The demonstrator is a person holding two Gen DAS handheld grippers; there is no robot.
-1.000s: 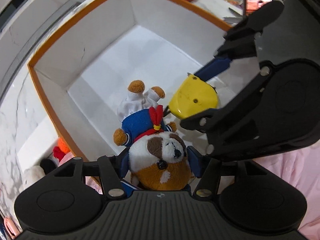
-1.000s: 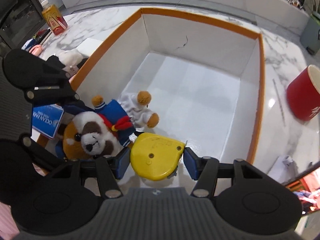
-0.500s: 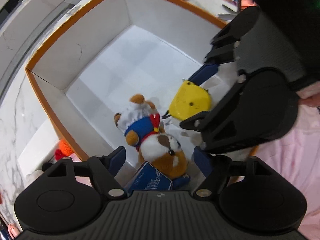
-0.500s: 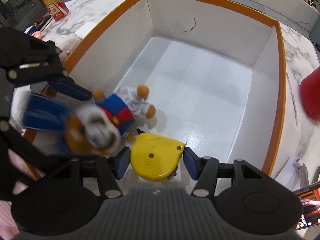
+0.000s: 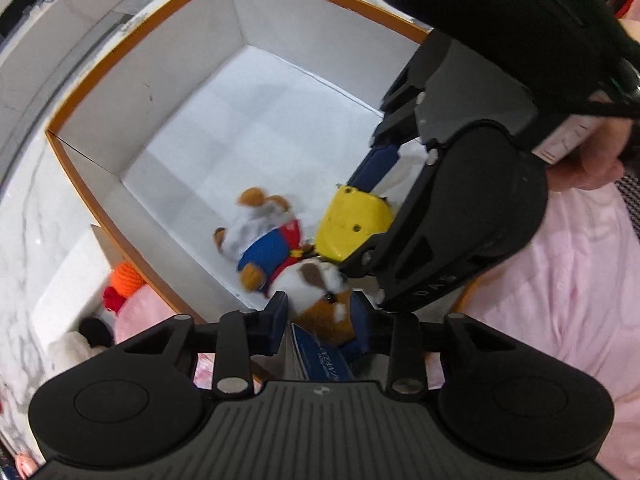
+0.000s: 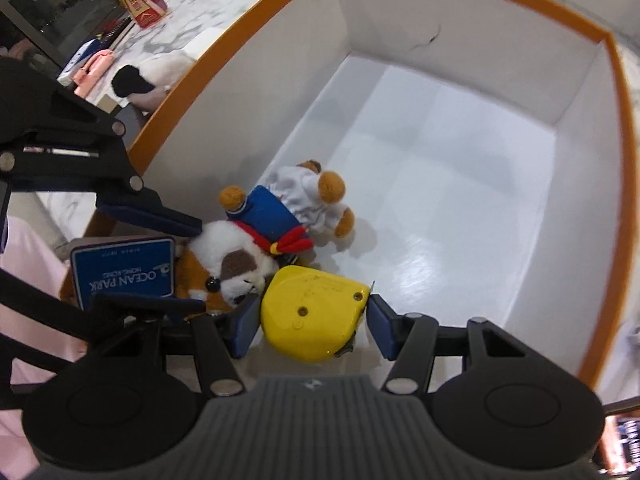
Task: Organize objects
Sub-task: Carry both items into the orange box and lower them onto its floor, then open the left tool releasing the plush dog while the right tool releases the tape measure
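closing l gripper (image 5: 318, 312) jaws flank plush dog (image 6: 256, 244), lying in box (image 6: 440, 20); r gripper (image 6: 308, 320) pinches yellow tape measure (image 6: 314, 312) low inside. more toys (image 5: 126, 280) wait outside.

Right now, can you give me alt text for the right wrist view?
The right gripper holds a yellow tape measure low inside an orange-rimmed white box. A plush dog lies beside it, under the left gripper.

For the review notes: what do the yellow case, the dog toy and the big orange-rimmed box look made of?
Yellow tape-measure-like case: hard moulded plastic, semi-gloss, with screw holes and scuffs. Brown-and-white dog toy in blue top: fuzzy plush with fabric clothes. Orange-rimmed white box: probably coated cardboard; folded corners, a torn mark on one wall, sheen on its floor.
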